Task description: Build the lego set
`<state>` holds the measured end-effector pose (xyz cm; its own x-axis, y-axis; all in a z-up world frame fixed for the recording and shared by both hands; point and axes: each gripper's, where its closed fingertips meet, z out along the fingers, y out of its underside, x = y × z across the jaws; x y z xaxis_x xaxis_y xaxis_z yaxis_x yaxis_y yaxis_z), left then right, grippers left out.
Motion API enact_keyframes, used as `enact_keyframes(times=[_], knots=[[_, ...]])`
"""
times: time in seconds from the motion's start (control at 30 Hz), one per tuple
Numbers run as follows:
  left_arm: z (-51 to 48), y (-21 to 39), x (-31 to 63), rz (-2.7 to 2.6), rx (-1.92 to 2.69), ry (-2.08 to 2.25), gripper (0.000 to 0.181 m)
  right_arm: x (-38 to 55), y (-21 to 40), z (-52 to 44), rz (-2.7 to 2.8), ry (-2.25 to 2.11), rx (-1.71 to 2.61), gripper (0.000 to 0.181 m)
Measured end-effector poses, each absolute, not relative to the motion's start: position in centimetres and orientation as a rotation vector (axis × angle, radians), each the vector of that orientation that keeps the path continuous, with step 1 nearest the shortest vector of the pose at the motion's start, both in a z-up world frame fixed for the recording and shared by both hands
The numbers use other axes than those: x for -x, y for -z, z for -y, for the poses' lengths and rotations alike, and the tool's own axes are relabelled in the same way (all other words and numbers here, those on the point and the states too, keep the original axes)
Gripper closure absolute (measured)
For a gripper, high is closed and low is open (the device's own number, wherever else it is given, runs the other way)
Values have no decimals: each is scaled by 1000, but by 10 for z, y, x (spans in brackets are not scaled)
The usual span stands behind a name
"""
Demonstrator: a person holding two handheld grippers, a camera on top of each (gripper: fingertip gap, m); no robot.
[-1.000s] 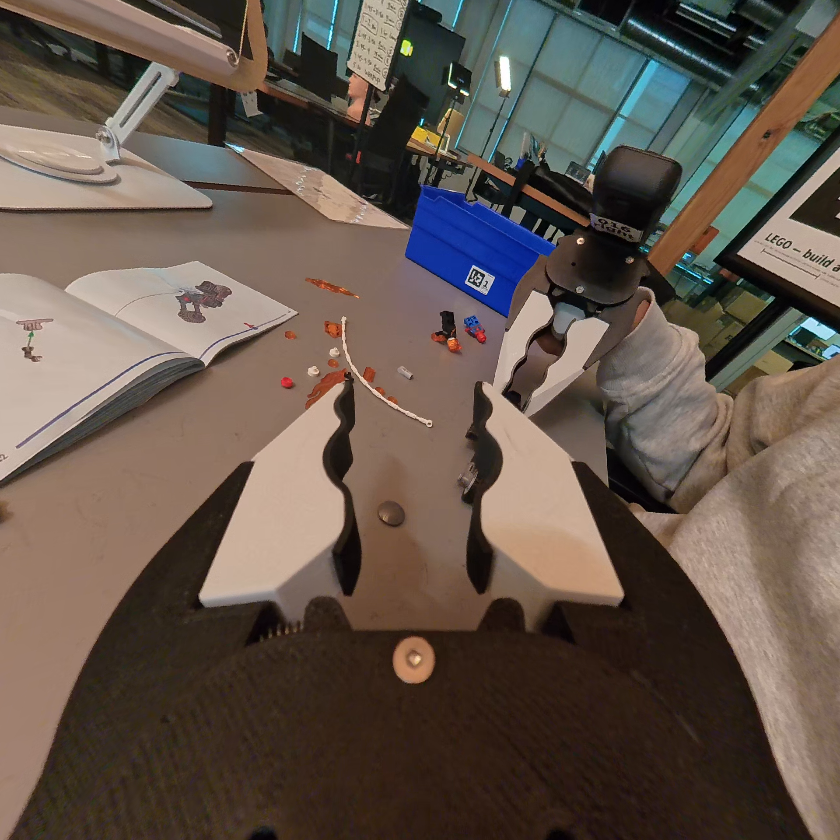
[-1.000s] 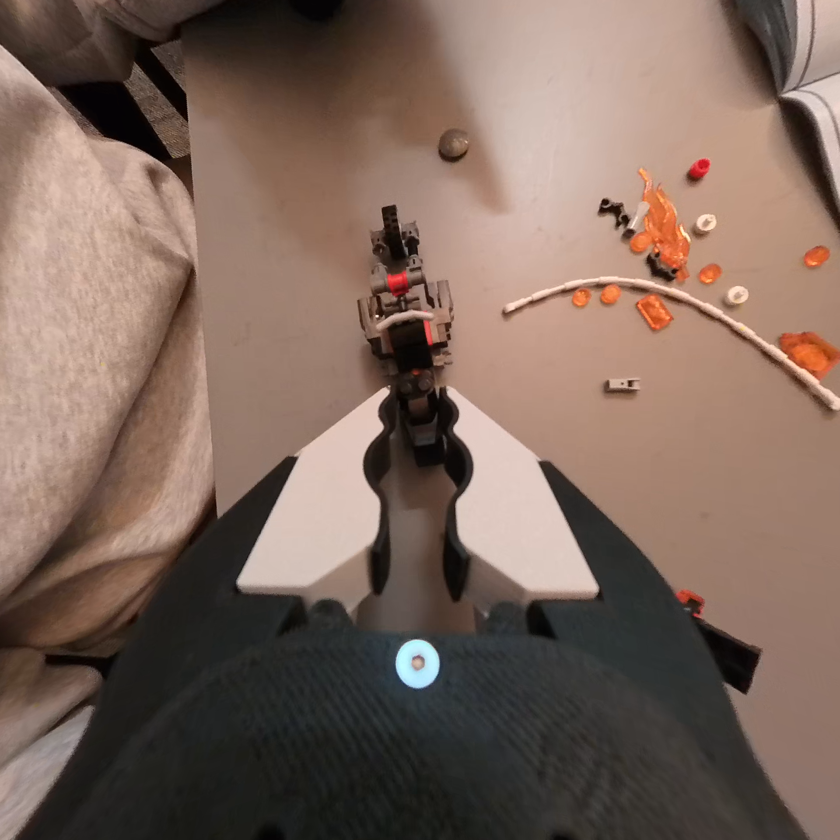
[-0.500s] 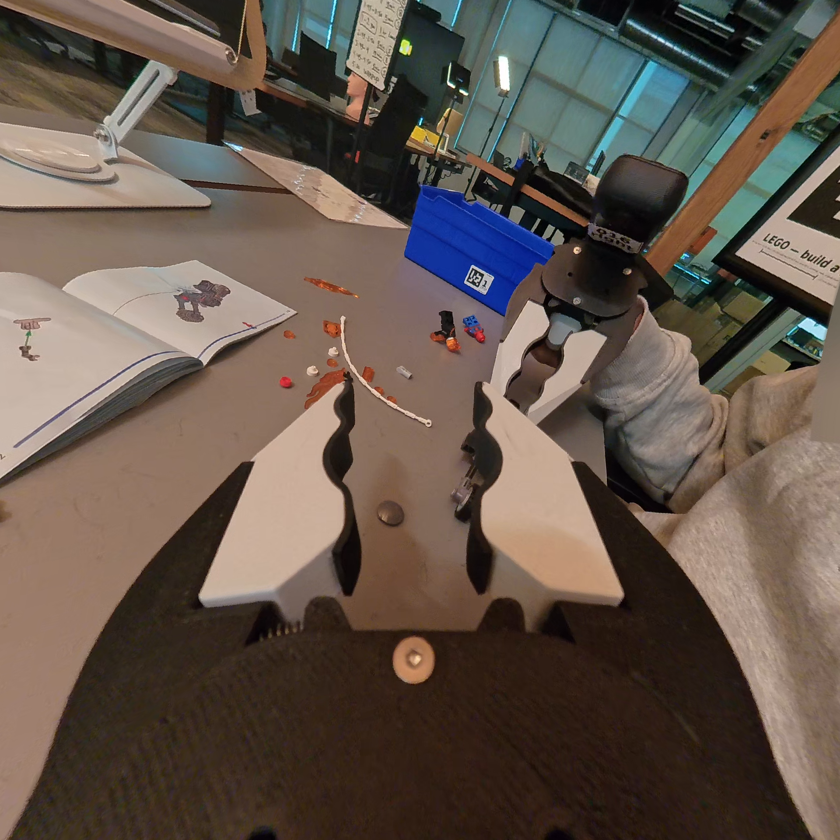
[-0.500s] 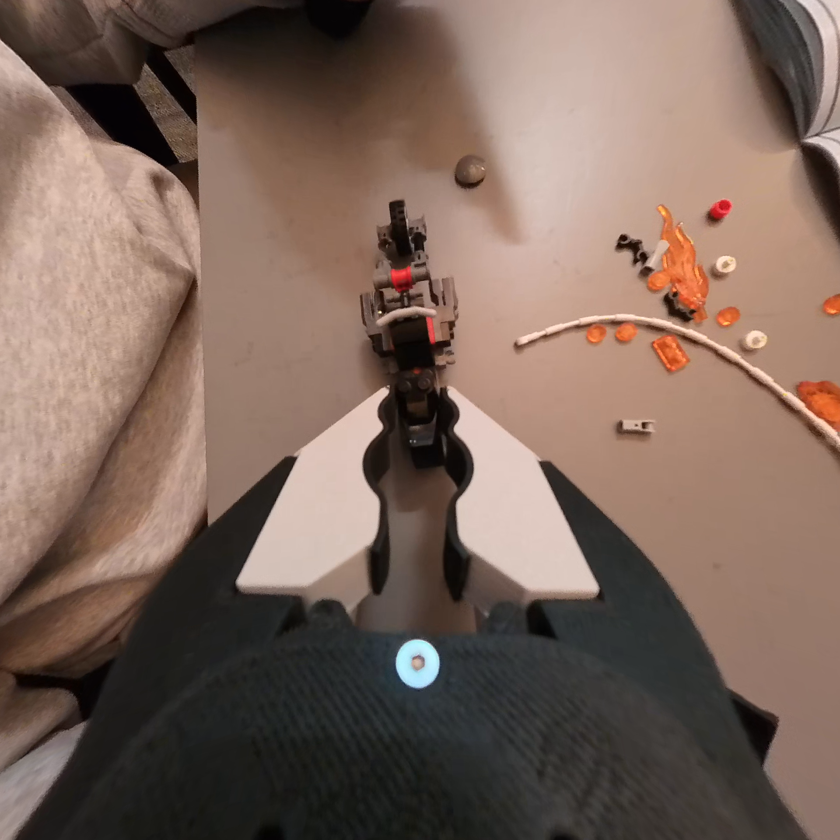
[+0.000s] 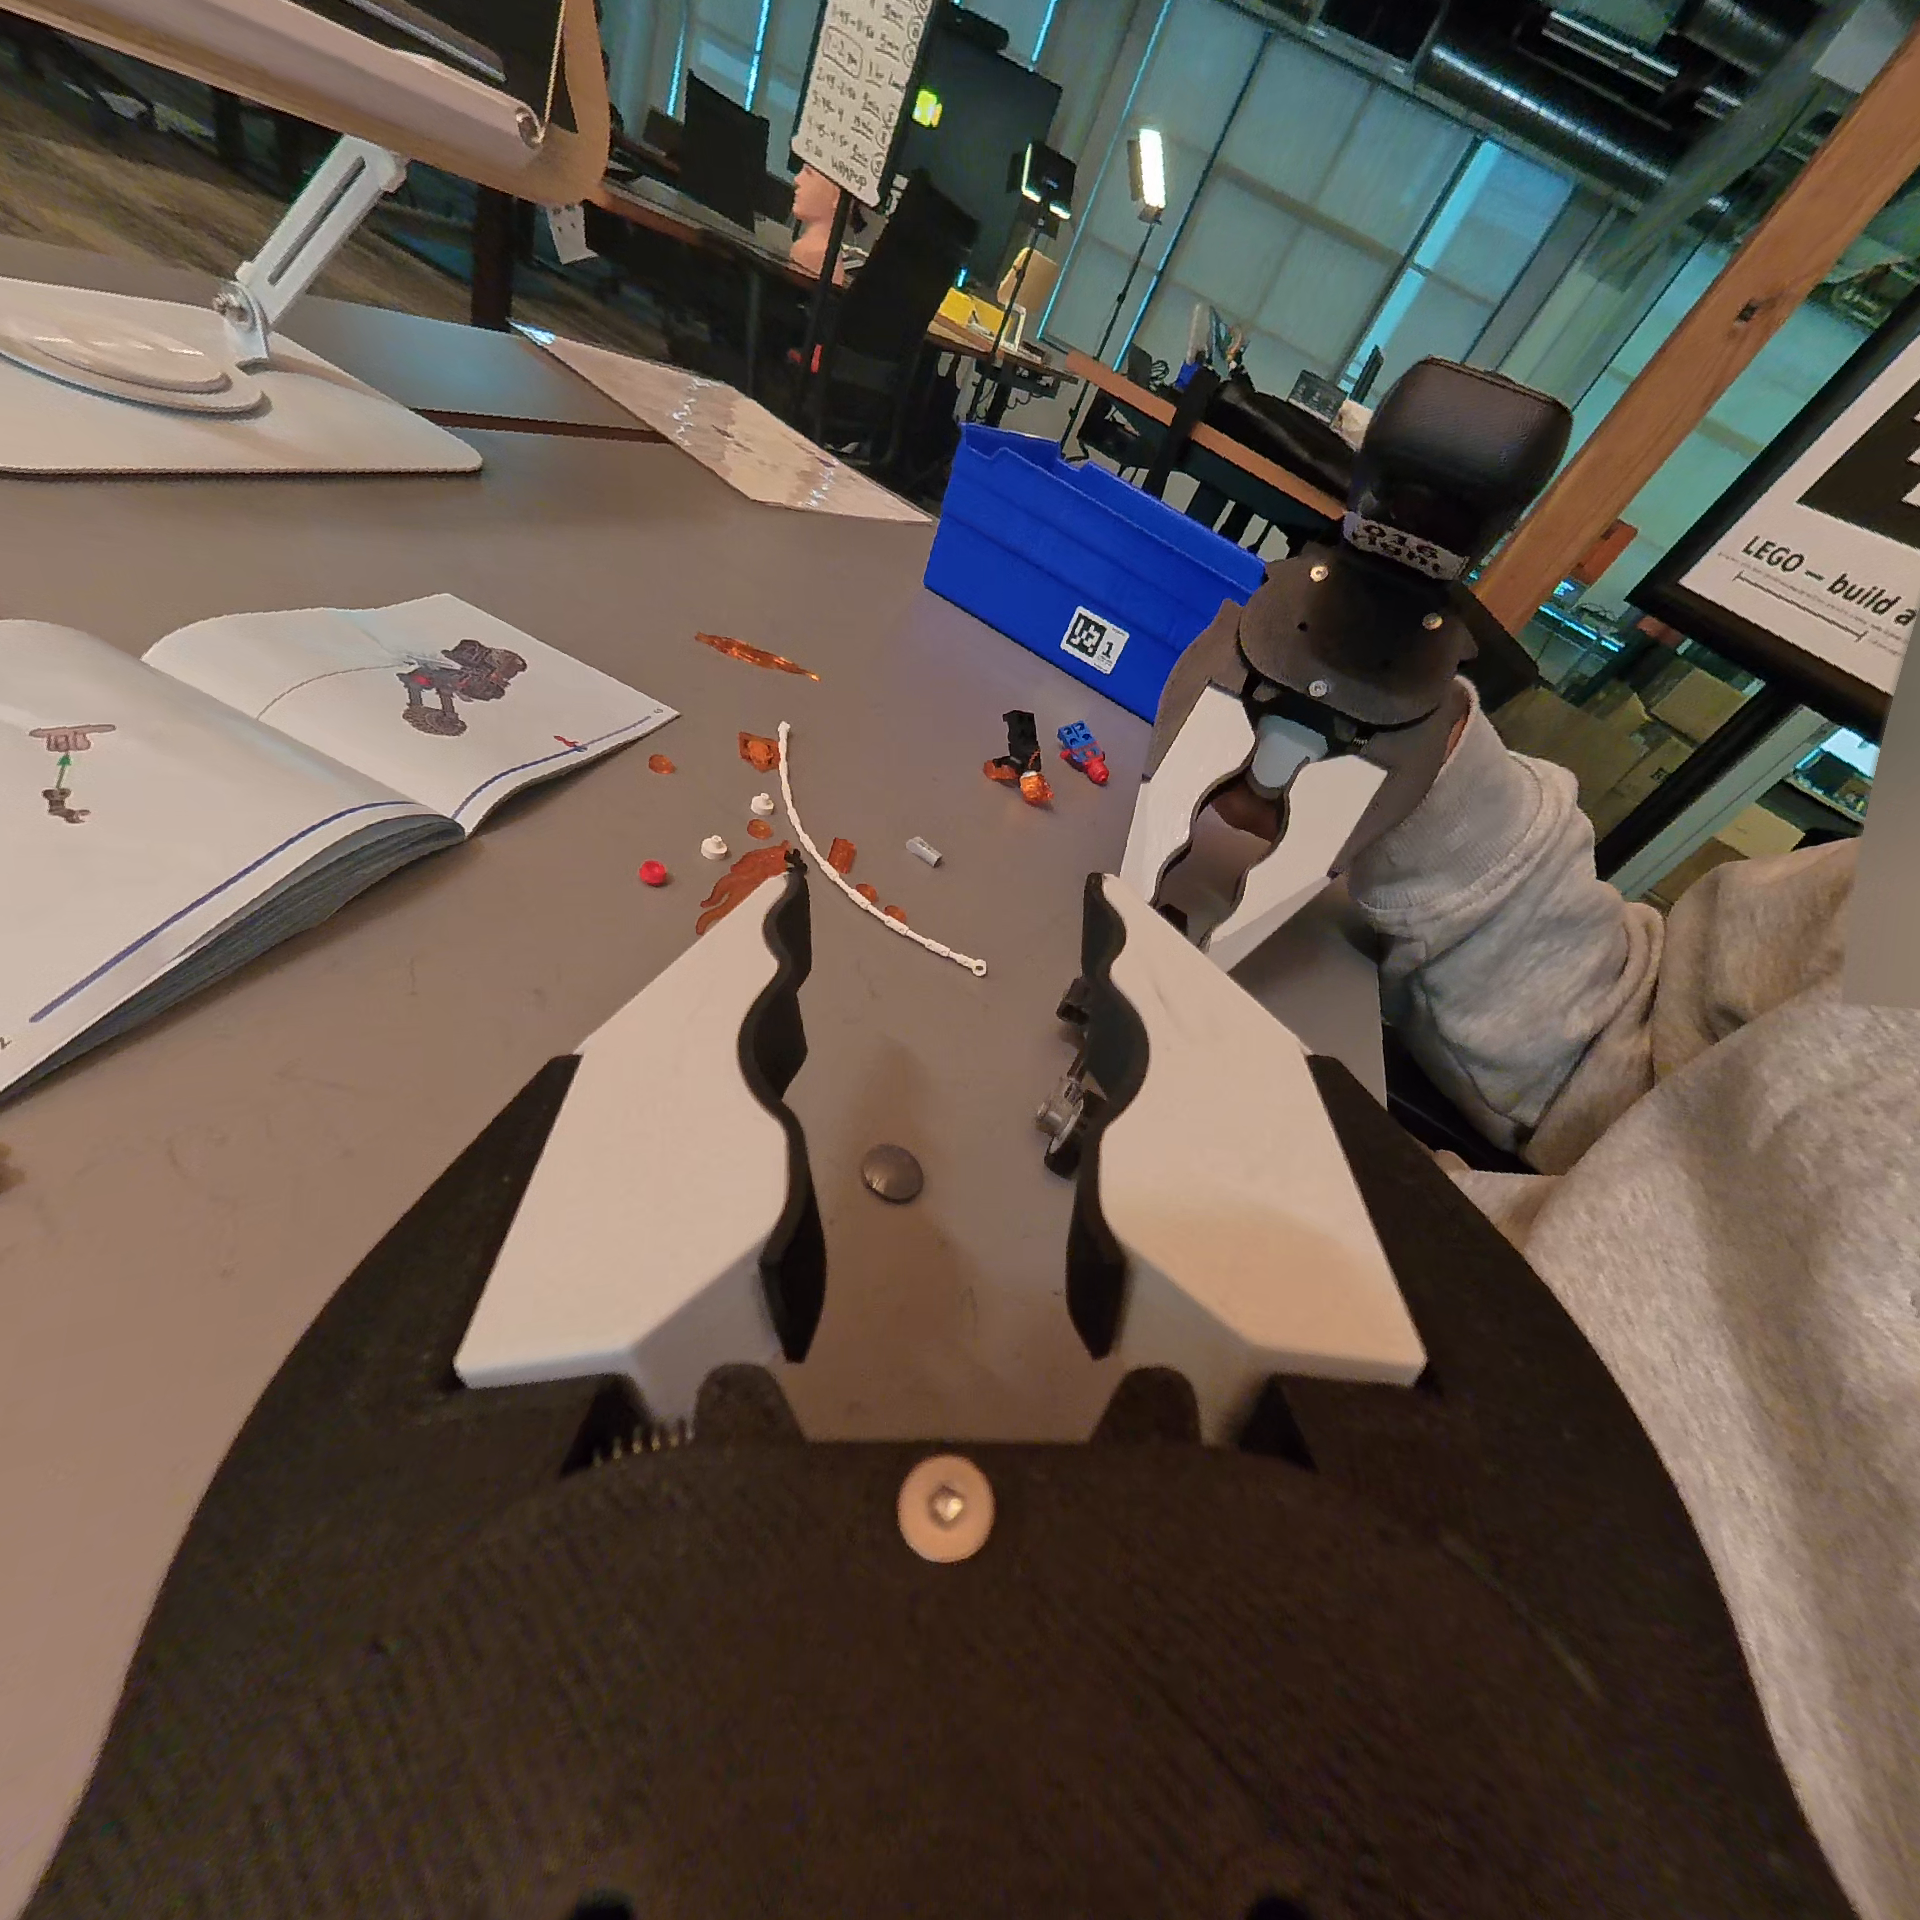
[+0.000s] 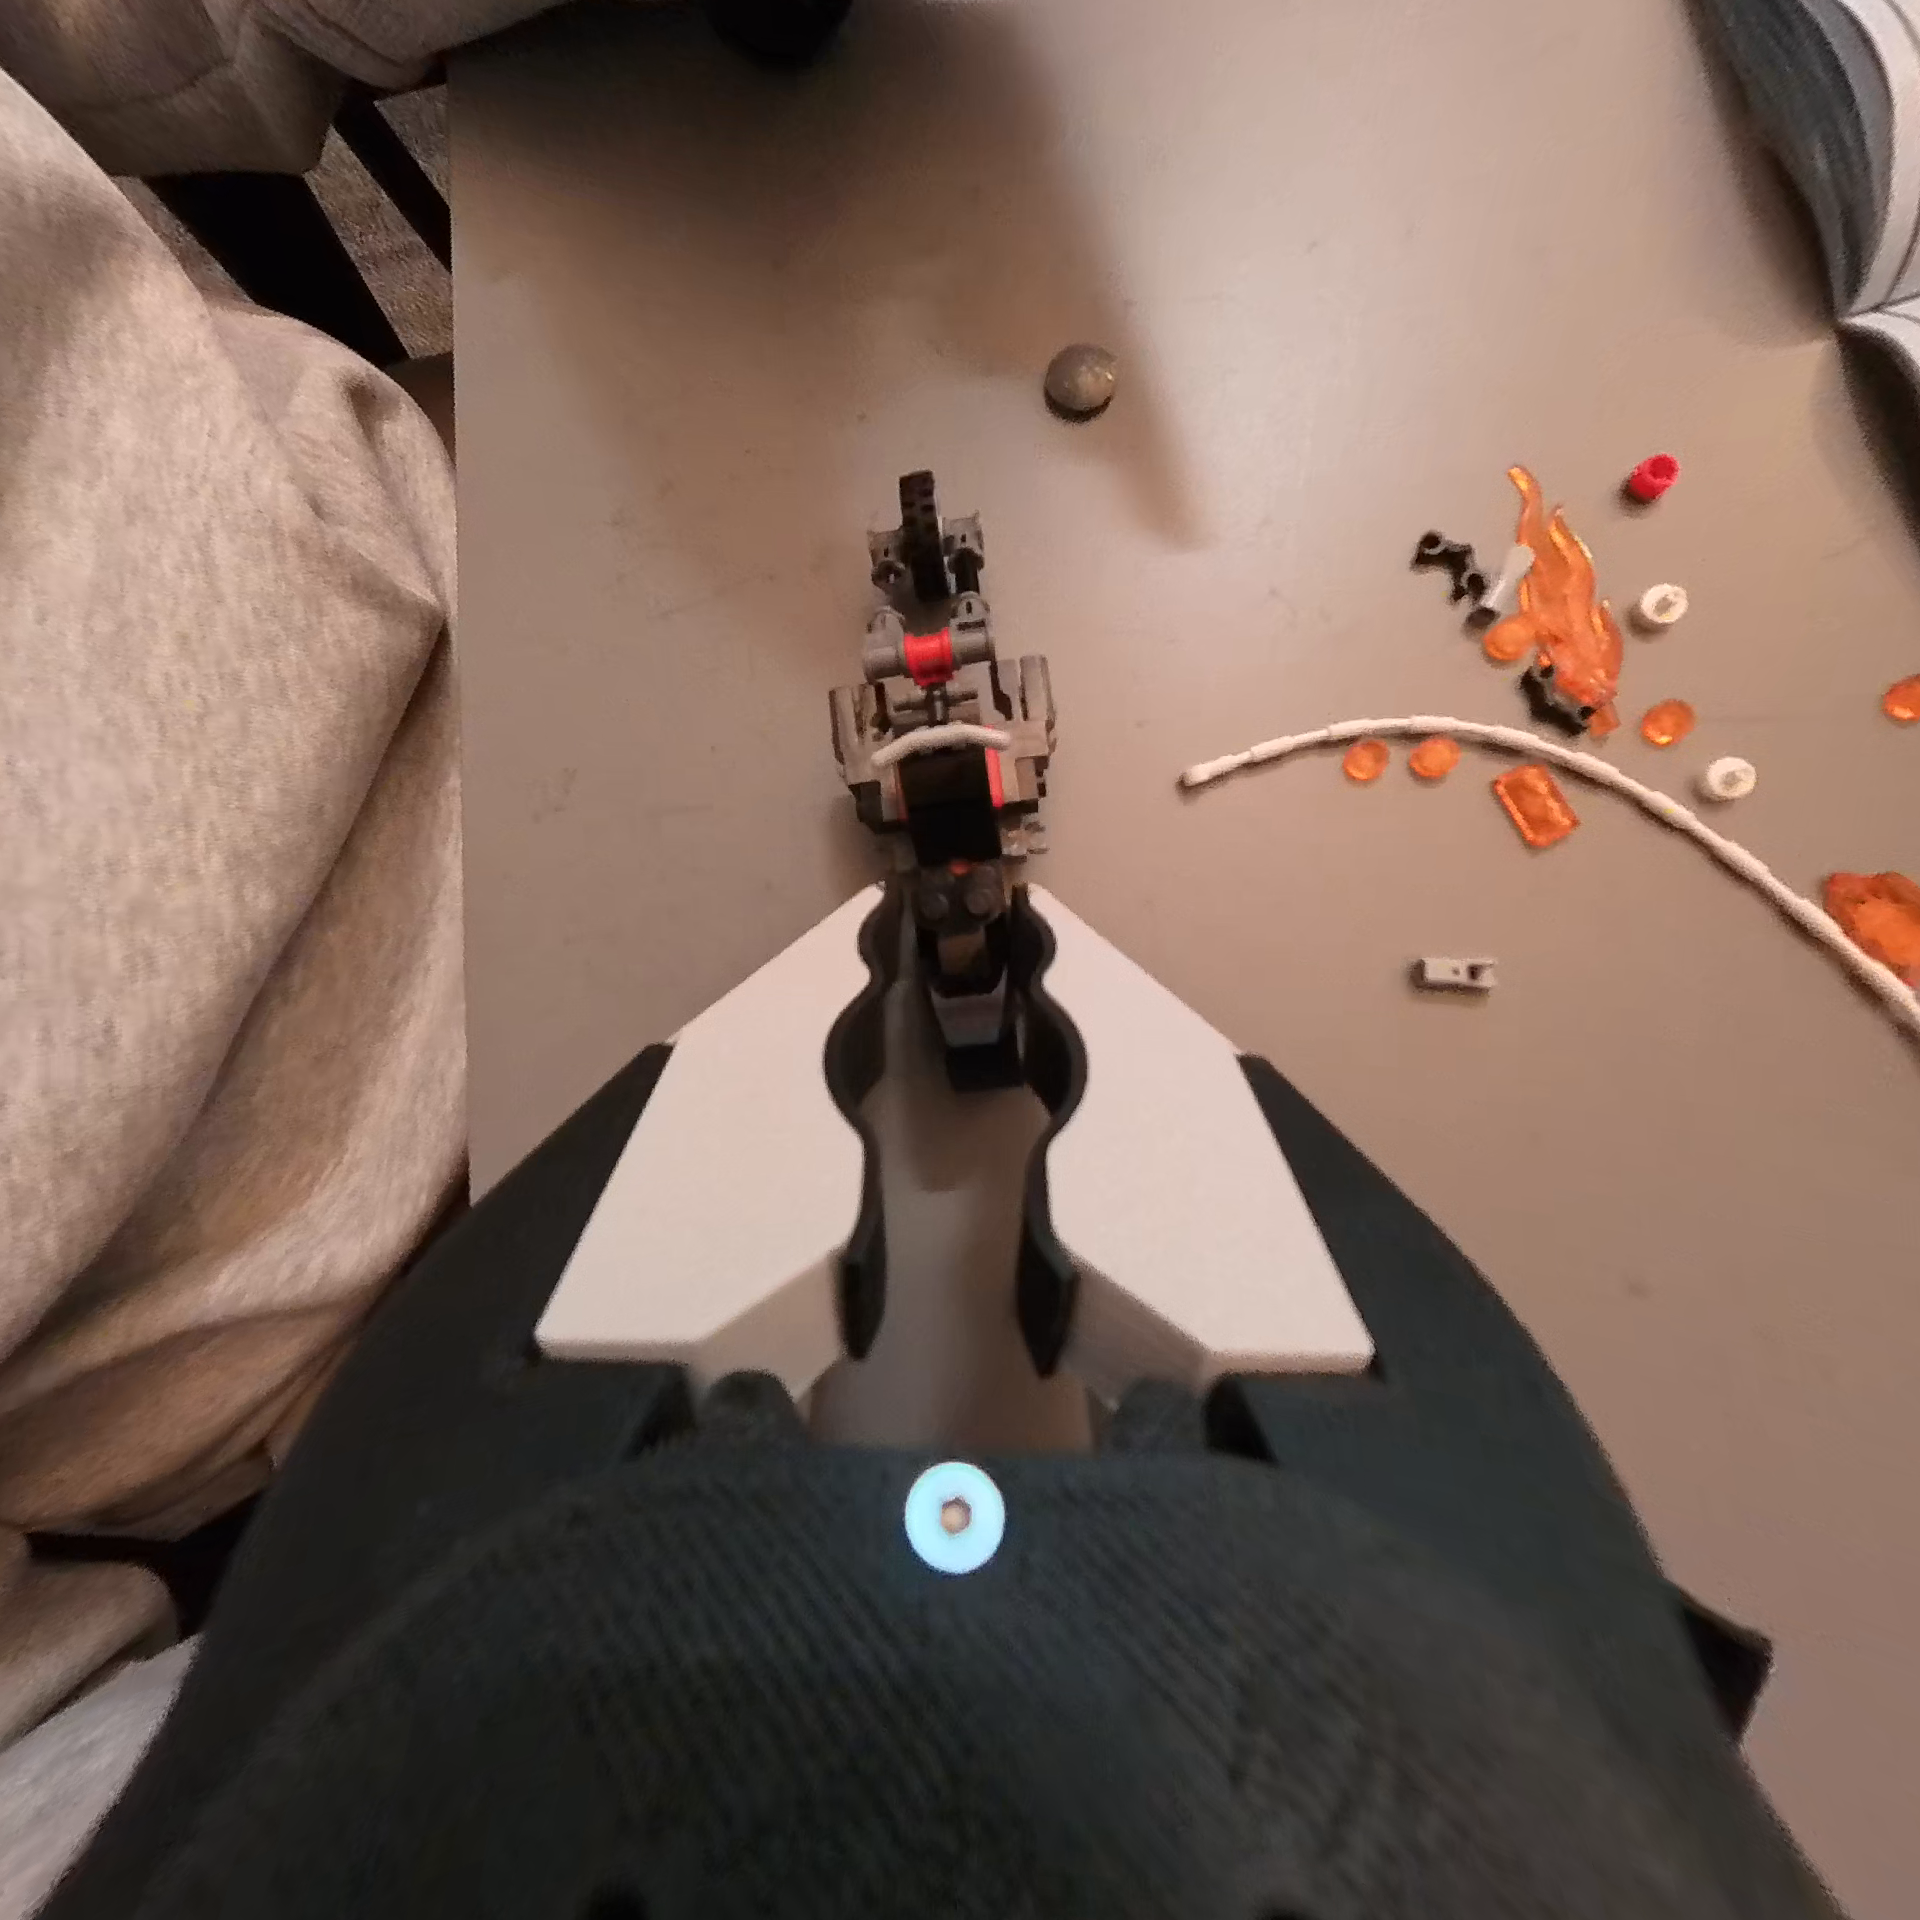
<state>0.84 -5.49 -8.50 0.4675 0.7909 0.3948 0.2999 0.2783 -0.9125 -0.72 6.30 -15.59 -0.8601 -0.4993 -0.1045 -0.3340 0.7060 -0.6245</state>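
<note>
Right claw (image 6: pixel 951 914) clenched on the rear stem of the small grey-black-red plastic brick model (image 6: pixel 943 727), at 12 o'clock over the grey table (image 6: pixel 1299 1143); light, stiff, snap-fragile, so grip the solid core; left claw (image 5: pixel 940 914) released.

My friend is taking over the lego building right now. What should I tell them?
Right tool: shut on the half-built grey and black model, held above the table.
Left tool: open, holding nothing, low over the table near the round dark grey piece.
Loose parts: white chain, orange flame pieces, red stud, small grey piece. The instruction booklet lies open.
Done: main body built. Left: add the loose parts.
</note>
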Motion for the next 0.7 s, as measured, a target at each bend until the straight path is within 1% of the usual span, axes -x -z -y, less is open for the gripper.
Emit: enact_keyframes(times=[0.13, 0.2, 0.27, 0.33, 0.4, 0.47, 0.5, 0.53, 0.63, 0.7], knots=[[55, 85, -8, 1092, 1297, -438, 130, 7, 153, -62, -2653, 915, 688, 161], [55, 85, -8, 1092, 1297, -438, 130, 12, 140, -59, -2646, 1019, 702, 162], [55, 85, -9, 1091, 1296, -438, 130, 25, 112, -51, -2621, 1247, 673, 160], [54, 85, -9, 1088, 1296, -434, 130, 44, 69, -45, -2525, 1587, 577, 159], [54, 85, -9, 1088, 1295, -431, 130, 64, 25, -50, -2313, 1908, 419, 159], [55, 85, -9, 1089, 1291, -428, 130, 83, -5, -62, -2068, 2107, 258, 159], [55, 84, -9, 1090, 1290, -428, 130, 93, -12, -68, -1991, 2164, 185, 164], [55, 85, -9, 1091, 1291, -429, 130, 103, -13, -74, -1962, 2213, 125, 179], [55, 85, -8, 1096, 1295, -432, 130, 130, -1, -81, -1938, 2389, -10, 181], [56, 85, -8, 1099, 1294, -435, 130, 136, 11, -78, -2011, 2375, -31, 181]])
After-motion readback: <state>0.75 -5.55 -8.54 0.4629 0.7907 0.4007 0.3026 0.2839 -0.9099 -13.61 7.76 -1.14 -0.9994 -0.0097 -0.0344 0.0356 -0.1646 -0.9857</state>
